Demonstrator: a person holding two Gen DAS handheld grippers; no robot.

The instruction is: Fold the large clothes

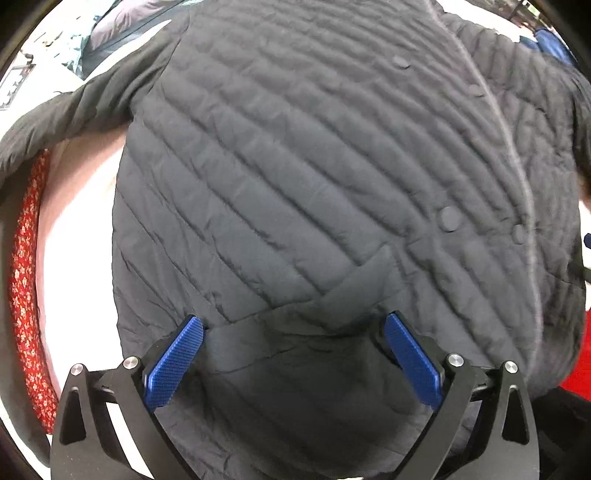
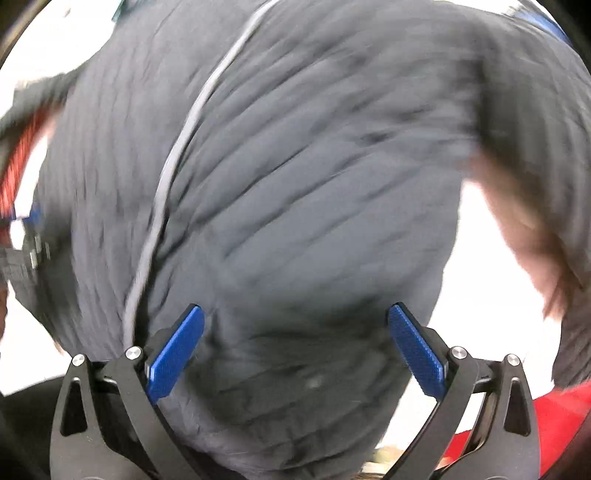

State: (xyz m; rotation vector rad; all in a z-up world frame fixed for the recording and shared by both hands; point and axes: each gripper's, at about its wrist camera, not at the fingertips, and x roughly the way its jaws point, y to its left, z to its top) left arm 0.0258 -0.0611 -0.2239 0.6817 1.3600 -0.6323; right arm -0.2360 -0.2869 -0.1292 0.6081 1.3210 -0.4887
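A large dark grey quilted jacket (image 1: 295, 166) lies spread front-up on a white surface (image 1: 74, 266). It has snap buttons, a pale front seam and a pocket flap near the hem. One sleeve (image 1: 74, 110) stretches out to the upper left. My left gripper (image 1: 293, 325) is open, its blue pads wide apart over the jacket's hem, holding nothing. The right wrist view is blurred: the same jacket (image 2: 295, 184) fills it. My right gripper (image 2: 295, 314) is open over the hem, beside the pale seam (image 2: 166, 177), holding nothing.
A red floral cloth (image 1: 27, 277) runs along the left edge of the white surface. Solid red fabric (image 1: 576, 380) lies at the lower right and shows in the right wrist view (image 2: 554, 417). More clothing (image 1: 122, 29) is piled at the upper left.
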